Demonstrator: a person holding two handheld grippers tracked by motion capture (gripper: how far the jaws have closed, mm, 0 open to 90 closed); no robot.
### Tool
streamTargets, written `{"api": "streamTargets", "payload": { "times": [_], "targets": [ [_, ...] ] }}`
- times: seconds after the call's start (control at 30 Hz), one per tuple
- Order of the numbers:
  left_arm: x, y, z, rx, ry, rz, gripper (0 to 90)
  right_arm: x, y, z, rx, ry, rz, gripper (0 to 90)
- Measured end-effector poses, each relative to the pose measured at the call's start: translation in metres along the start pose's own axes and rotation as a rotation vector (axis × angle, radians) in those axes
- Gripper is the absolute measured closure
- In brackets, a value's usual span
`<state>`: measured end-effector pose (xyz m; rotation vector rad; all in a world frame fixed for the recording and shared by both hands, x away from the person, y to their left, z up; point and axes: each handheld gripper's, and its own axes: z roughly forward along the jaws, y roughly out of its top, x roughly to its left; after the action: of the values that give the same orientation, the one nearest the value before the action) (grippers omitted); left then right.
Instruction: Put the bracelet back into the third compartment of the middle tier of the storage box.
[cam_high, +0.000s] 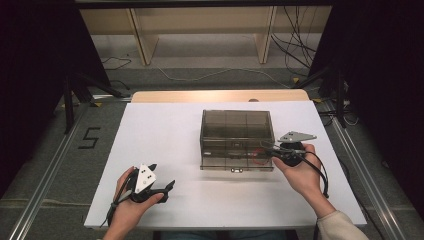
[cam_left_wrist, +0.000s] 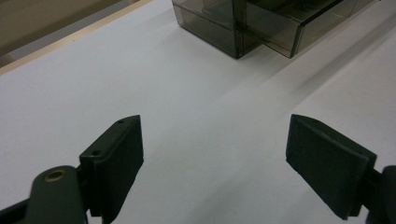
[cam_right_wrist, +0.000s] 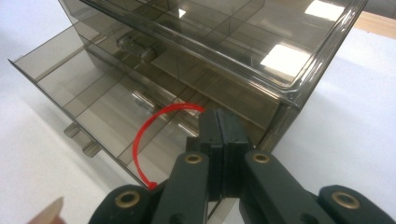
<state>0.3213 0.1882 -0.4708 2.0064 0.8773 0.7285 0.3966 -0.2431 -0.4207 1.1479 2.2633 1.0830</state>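
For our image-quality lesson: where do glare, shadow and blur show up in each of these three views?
Right gripper view: bright glare patches on the smoked box lid. Left gripper view: soft shadows on the white table, and the left gripper looks slightly soft. High view: dark surroundings, evenly lit table.

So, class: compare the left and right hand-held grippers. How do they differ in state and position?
The left hand-held gripper has its jaws wide apart; the right hand-held gripper has them pressed together on a red band. The left is over bare white table; the right reaches into the pulled-out drawer of the smoky plastic box. Both have black jaws.
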Motion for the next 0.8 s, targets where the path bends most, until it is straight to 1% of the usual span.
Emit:
{"api": "streamTargets", "payload": {
  "times": [0.8],
  "targets": [
    [-0.0001, 0.0001, 0.0000, 0.000, -0.001, 0.001, 18.7, 0.0024, -0.0026, 0.0103, 0.035, -0.006, -0.008, 90.0]
  ]
}}
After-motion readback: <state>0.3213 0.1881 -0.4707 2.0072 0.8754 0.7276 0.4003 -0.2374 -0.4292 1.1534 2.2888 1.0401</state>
